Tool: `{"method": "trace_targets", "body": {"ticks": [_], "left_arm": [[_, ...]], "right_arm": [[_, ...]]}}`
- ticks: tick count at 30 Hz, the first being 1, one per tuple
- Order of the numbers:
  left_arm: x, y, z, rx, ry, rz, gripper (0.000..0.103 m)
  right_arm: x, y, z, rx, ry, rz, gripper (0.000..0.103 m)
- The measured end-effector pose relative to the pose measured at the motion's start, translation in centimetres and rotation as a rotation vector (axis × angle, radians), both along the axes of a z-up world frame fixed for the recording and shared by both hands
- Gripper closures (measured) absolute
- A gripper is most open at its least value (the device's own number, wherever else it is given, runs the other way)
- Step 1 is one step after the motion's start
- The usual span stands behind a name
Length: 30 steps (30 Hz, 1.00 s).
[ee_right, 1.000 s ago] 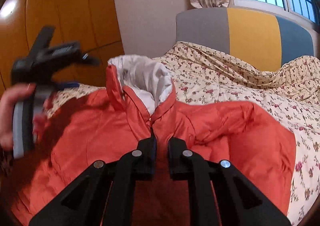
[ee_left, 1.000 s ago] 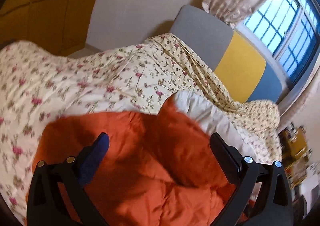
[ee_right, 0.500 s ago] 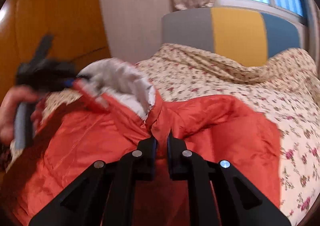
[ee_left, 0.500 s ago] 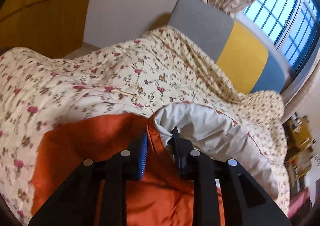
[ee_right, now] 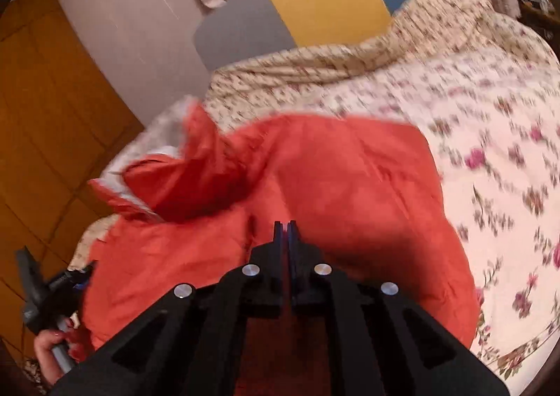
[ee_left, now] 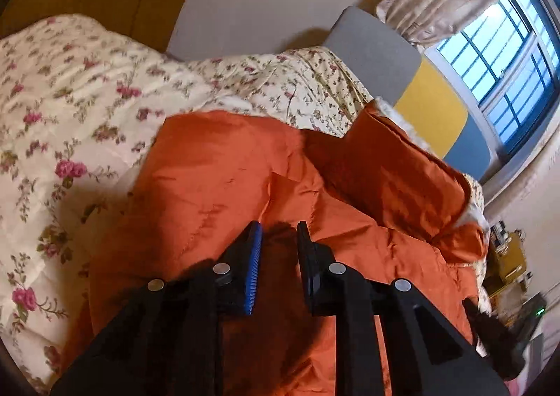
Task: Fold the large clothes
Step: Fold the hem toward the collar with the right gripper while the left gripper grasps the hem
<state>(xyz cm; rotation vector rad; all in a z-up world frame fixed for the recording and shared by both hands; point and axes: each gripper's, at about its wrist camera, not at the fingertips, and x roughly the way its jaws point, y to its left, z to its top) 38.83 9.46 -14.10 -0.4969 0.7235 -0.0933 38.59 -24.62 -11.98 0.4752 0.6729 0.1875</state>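
- One orange padded jacket [ee_left: 245, 168], spread on the one bed, lying on the flowered quilt [ee_left: 70, 98] toward the near edge
- One hood [ee_left: 402, 158] on it, tipped over toward the headboard side, orange outside up and only a rim of pale lining showing
- Two grippers: the left gripper [ee_left: 279, 226] has its fingers drawn close with a dark bunch of jacket cloth clamped between them; the right gripper [ee_right: 286, 224] has its fingers nearly together and just easing apart, a thin sliver of red cloth still pinched in the slit
- One hand [ee_right: 49, 350] in sight, at the jacket's left edge, gripping the left tool's handle
- One headboard [ee_right: 315, 0] with three panels: grey, yellow, blue
- One barred window [ee_left: 500, 56], with a curtain hanging beside it
- Against a second ago: the left fingers were spread wide above the jacket and have since closed on it
- The hood then stood up with its white lining facing out; now it is turned over
- The right fingers were tighter then
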Motion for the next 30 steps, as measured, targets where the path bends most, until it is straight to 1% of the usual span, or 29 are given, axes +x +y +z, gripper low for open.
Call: {"method": "trace_targets", "body": {"ticks": [1,2,3,4,5,7,8,9,10,11,12,13,14,15,18,19,21,22,23,25,26,28,30], "left_arm": [[0.2,-0.3,0.3,0.005,-0.001,-0.010,0.054],[0.4,-0.6,0.7,0.000,-0.004,-0.017,0.040],[0.7,-0.9,1.5,-0.024,-0.021,-0.016,0.020],[0.7,-1.0,2.1,-0.045,-0.046,-0.009,0.015],[1.2,-1.5,3.2,-0.049,-0.070,0.002,0.015],[2.4,-2.3,4.6,-0.038,-0.071,-0.005,0.011],[3.2,-2.9,5.1,-0.038,-0.065,-0.014,0.011],[3.9,-3.1,5.5,-0.037,-0.061,-0.017,0.011],[4.4,-3.6,5.8,-0.039,-0.059,-0.022,0.011],[4.8,-4.0,6.0,-0.040,-0.058,-0.032,0.011],[5.1,-4.4,6.0,-0.035,-0.053,-0.042,0.011],[5.3,-4.6,6.0,-0.032,-0.049,-0.049,0.011],[5.5,-4.8,6.0,-0.036,-0.048,-0.055,0.011],[5.5,-4.8,5.9,-0.040,-0.048,-0.055,0.011],[5.4,-4.7,5.8,-0.047,-0.061,-0.062,0.011],[5.3,-4.7,5.9,-0.044,-0.068,-0.055,0.011],[4.4,-4.5,6.2,-0.036,-0.103,-0.032,0.011],[4.1,-4.4,6.5,-0.032,-0.122,-0.016,0.011],[3.7,-4.2,6.9,-0.024,-0.144,0.009,0.011],[3.1,-3.7,7.9,-0.010,-0.196,0.073,0.011],[3.2,-3.5,8.4,-0.009,-0.209,0.092,0.011],[3.8,-3.4,9.2,-0.015,-0.214,0.104,0.009],[5.0,-4.0,9.8,-0.006,-0.192,0.073,0.009]], "right_arm": [[0.0,0.3,1.3,-0.016,-0.049,0.018,0.058],[0.1,0.8,2.3,-0.037,-0.073,0.015,0.038],[0.2,1.5,3.7,-0.069,-0.115,0.010,0.022],[1.1,2.1,5.2,-0.085,-0.159,0.033,0.022],[2.3,2.7,6.2,-0.096,-0.167,0.052,0.022],[5.5,3.6,7.3,-0.092,-0.127,0.083,0.022],[7.8,4.0,7.5,-0.075,-0.078,0.098,0.022],[9.7,4.2,7.6,-0.063,-0.051,0.095,0.022],[11.9,4.7,7.4,-0.071,-0.003,0.104,0.022],[13.0,5.2,7.1,-0.084,0.034,0.116,0.025],[14.0,5.7,6.6,-0.094,0.067,0.131,0.041],[14.4,6.1,6.1,-0.109,0.093,0.151,0.069],[13.9,6.6,5.6,-0.131,0.107,0.166,0.083],[13.2,6.7,5.3,-0.150,0.098,0.183,0.092],[9.3,6.8,4.9,-0.217,0.001,0.233,0.093],[7.5,6.8,4.7,-0.246,-0.050,0.260,0.094],[4.7,6.5,4.3,-0.289,-0.118,0.306,0.094],[3.2,6.8,4.1,-0.324,-0.147,0.330,0.094],[1.2,7.1,3.4,-0.401,-0.175,0.354,0.094],[-0.3,7.2,1.9,-0.468,-0.182,0.372,0.095],[-1.0,6.8,0.5,-0.480,-0.157,0.374,0.095],[-1.2,6.2,-0.9,-0.461,-0.133,0.365,0.095],[-1.4,5.7,-1.5,-0.433,-0.132,0.346,0.095]]}}
